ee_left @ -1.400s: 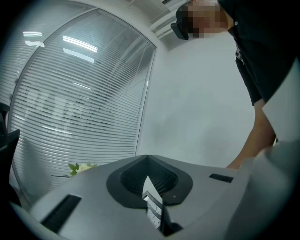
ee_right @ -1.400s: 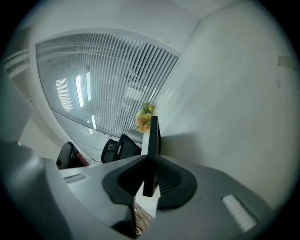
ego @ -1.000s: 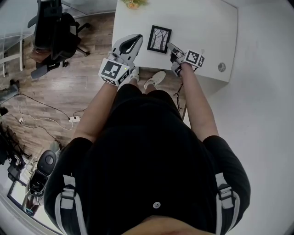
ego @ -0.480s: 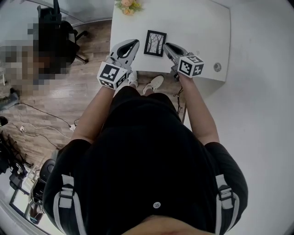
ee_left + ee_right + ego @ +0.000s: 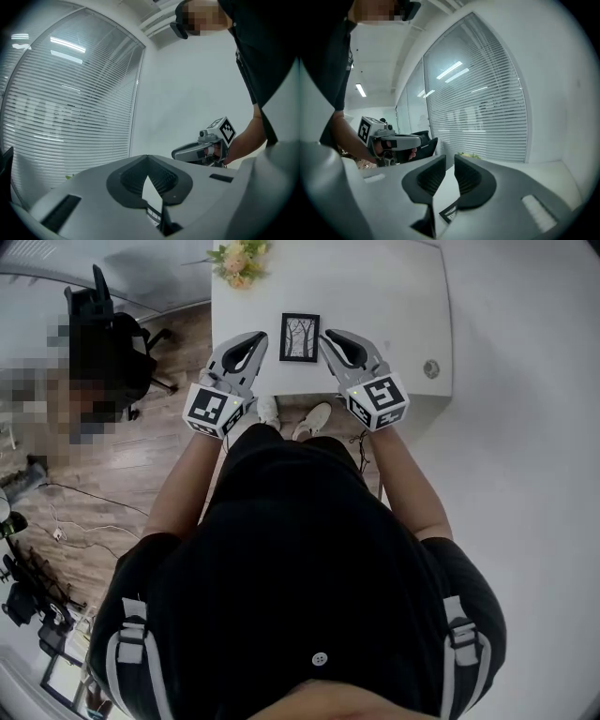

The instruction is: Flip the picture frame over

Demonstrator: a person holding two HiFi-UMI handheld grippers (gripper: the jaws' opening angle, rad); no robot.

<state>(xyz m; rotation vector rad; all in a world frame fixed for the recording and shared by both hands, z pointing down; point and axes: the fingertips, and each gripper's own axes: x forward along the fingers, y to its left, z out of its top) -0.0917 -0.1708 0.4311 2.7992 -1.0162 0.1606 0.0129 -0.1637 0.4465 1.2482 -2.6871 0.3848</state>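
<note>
A black picture frame [image 5: 299, 337] lies flat on the white table [image 5: 394, 306], near its front edge, with its tree picture facing up. My left gripper [image 5: 260, 336] hovers just left of the frame, its jaws meeting at the tips [image 5: 147, 159] with nothing in them. My right gripper [image 5: 325, 335] hovers just right of the frame. A narrow slit shows between its pads [image 5: 466, 178], and nothing sits in it [image 5: 449, 159]. Neither gripper touches the frame. Each gripper view shows the other gripper held level in a hand: the right gripper [image 5: 206, 147] and the left gripper [image 5: 393, 140].
A bunch of flowers [image 5: 237, 259] stands at the table's back left corner. A round cable grommet [image 5: 430, 368] sits near its right edge. An office chair [image 5: 112, 310] stands on the wooden floor to the left. Window blinds [image 5: 487, 117] fill the wall behind the table.
Both grippers have risen from the table's front edge, the right one much more. It has rolled so its marker cube faces up. The frame lies as before.
</note>
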